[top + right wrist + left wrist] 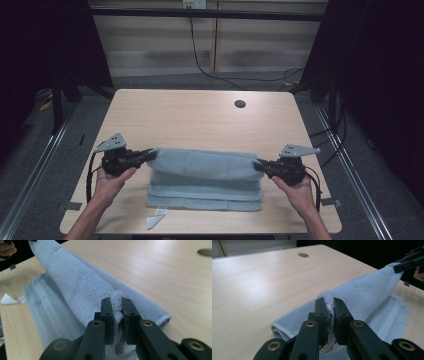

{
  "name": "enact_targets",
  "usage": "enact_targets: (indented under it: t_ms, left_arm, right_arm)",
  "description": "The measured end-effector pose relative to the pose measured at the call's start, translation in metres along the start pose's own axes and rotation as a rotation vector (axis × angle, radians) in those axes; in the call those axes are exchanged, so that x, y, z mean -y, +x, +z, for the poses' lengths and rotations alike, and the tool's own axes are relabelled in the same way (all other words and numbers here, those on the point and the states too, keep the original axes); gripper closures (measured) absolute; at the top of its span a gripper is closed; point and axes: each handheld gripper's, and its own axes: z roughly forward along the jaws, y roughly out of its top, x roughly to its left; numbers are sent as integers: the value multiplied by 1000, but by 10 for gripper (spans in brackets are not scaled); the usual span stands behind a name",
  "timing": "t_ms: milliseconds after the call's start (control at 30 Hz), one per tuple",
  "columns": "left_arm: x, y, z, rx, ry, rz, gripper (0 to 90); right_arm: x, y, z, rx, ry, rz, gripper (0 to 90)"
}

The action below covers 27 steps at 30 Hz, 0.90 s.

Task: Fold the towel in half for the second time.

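The towel (205, 172) lies folded on the table (200, 115); the left gripper (148, 154) and the right gripper (259, 165) each pinch one upper corner.

Black claws (150, 152) (260, 165) with brass-ringed screws, grey three-cornered plates, trailing black cables, bare forearms.

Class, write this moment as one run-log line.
left gripper: shut on towel | right gripper: shut on towel | towel: far fold lifted, rest on table

A lab-style recording bay: a bare wooden desk (200, 120) with a cable hole (240, 104) stands on grey flooring, black curtains at both sides, cables (200, 60) trailing at upper centre.
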Motion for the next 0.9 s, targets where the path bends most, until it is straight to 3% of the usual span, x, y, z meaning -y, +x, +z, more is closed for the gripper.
enact_targets:
  t_ms: [200,267,333,500,700,900]
  left_arm:
    - [30,-13,-4,13,40,-21,828]
    - [37,-20,-4,4,88,12,820]
    - [42,-20,-10,27,85,-1,814]
    - [50,-26,-20,51,76,-8,772]
    - [47,-29,-32,64,16,-36,623]
    - [27,-17,-23,-10,14,-52,434]
  right_arm:
    - [26,9,3,-39,58,13,798]
    - [31,12,3,-41,78,6,787]
    - [37,13,1,-60,73,30,768]
    - [50,21,-5,-78,97,38,679]
    - [46,25,-25,-56,21,36,580]
    - [25,18,-23,-7,-39,40,502]
